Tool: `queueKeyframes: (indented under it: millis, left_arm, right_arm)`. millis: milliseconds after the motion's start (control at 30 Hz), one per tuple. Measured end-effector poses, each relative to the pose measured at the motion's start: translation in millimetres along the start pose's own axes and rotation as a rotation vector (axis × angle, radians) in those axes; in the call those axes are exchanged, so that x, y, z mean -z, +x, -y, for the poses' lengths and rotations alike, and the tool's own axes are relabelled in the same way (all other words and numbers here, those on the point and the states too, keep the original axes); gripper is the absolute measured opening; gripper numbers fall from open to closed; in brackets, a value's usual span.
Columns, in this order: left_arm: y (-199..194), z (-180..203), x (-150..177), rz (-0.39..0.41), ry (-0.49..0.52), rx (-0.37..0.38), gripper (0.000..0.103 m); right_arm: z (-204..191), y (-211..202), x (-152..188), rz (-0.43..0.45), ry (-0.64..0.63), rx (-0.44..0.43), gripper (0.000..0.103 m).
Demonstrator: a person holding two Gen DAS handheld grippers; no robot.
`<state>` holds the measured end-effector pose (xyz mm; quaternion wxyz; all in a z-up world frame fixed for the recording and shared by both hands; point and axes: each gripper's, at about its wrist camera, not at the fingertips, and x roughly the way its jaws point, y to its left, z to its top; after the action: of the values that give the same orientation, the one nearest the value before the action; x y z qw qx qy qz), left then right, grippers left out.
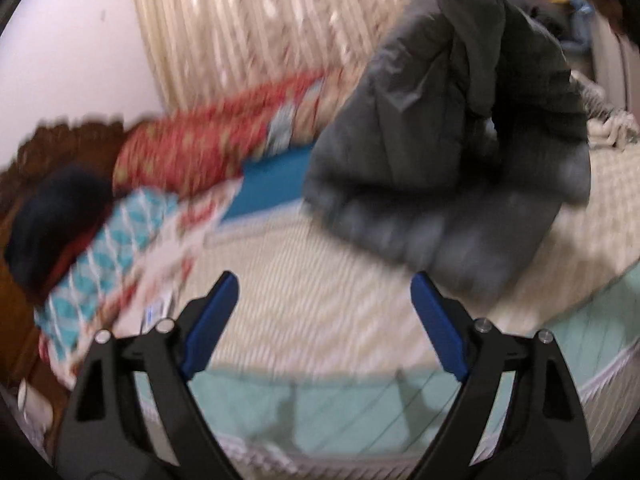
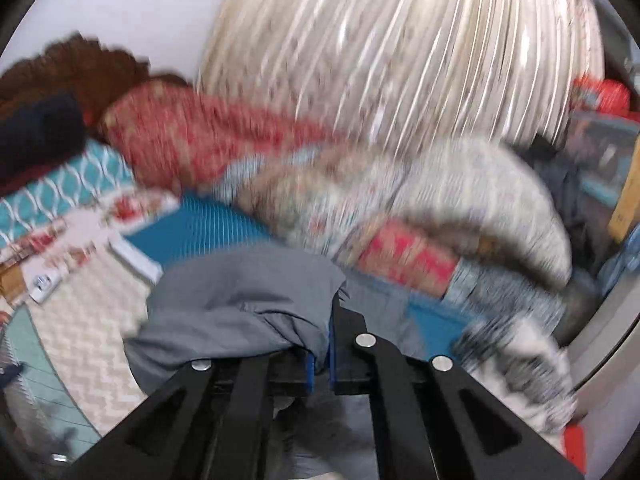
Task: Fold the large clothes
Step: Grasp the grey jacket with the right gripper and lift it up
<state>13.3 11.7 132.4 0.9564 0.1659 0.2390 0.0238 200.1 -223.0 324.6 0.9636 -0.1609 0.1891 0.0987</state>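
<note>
Your right hand-held gripper (image 2: 320, 344) has its blue pads brought together on a fold of the grey garment (image 2: 248, 300), which bunches over the left finger and drapes down in front of the camera, so the cloth is pinched between the pads. In your left wrist view the same grey garment (image 1: 452, 152) hangs lifted in the upper right, its lower edge trailing toward the bed (image 1: 304, 300), though the blur hides whether that edge touches the cover. Your left hand-held gripper (image 1: 324, 292) has its two blue pads (image 1: 212, 320) well apart with nothing between them, only the cream zigzag bedspread showing through the gap; it sits near the garment's lower edge but not touching it. Along the far side of the bed lies a red patterned quilt (image 1: 200, 148), with a teal lattice pillow (image 1: 116, 232) and a dark bundle (image 1: 52, 216) at the left end against a brown headboard (image 1: 60, 140). A bright blue sheet (image 1: 272, 188) shows between the quilt and the bedspread. Behind all this hangs a pale pleated curtain (image 1: 248, 32). In the right wrist view a pile of patterned bedding (image 2: 460, 200) is heaped beyond the garment. Both views are smeared by motion, so fine details of the garment cannot be made out.
</note>
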Motion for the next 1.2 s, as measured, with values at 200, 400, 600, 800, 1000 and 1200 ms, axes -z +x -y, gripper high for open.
queueKeyframes:
  millis: [200,400,600,800,1000,1200]
  left_arm:
    - [-60,62,-51,0.293,0.058,0.005,0.090]
    - [-132,99,-64,0.518,0.074,0.009,0.091]
    - [-178,125,-60,0.650,0.087,-0.007,0.095]
    - [-223,120,-90,0.751,-0.012,-0.015,0.095]
    - [-257,111,-123,0.769,-0.094,0.014,0.096]
    - [-253,120,-144,0.717,-0.096,-0.051,0.084]
  right_arm:
    - [39,-129,-76,0.130,-0.053,0.069,0.000]
    - [65,-209,-128,0.156,0.001,0.063,0.000]
    - [76,-271,-172,0.222,0.074,0.063,0.000]
    - [74,-303,-215,0.234,0.121,0.062,0.000]
    - [52,-305,-234,0.205,0.087,0.059,0.000]
    - [53,-310,-238,0.210,0.106,0.060,0.000]
